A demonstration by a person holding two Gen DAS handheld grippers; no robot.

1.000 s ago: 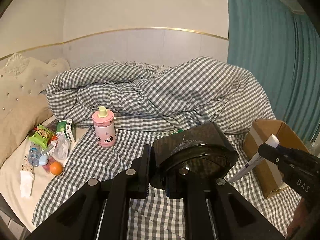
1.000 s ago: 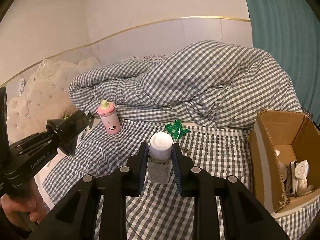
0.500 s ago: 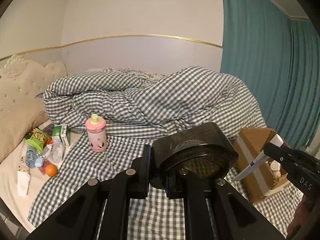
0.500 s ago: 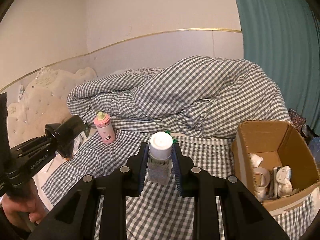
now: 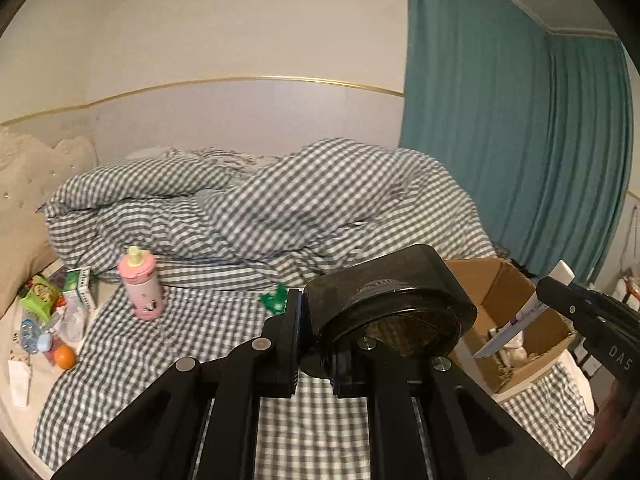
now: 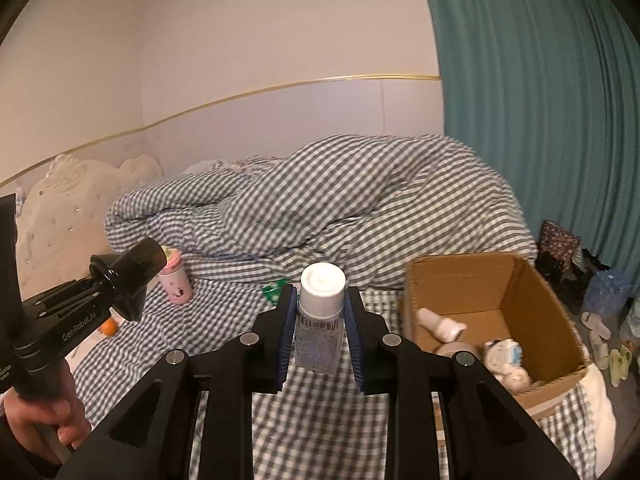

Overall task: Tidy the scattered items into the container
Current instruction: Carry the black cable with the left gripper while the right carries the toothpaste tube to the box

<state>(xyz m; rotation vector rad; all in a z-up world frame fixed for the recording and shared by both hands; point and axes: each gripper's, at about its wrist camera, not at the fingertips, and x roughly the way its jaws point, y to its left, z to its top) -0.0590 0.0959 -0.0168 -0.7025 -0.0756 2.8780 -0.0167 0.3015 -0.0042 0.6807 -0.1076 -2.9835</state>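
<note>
Right wrist view: my right gripper [image 6: 320, 320] clamps a white-capped tube [image 6: 320, 312] at frame centre; light, slippery, so I grip below the cap. Left gripper [image 5: 316, 340] holds a dark brush [image 5: 390, 308]. Box [image 6: 560, 320] sits right.

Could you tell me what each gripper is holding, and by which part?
Left gripper: dark brush case, by its lower end. Right gripper: white-capped tube, just below the cap.
</note>
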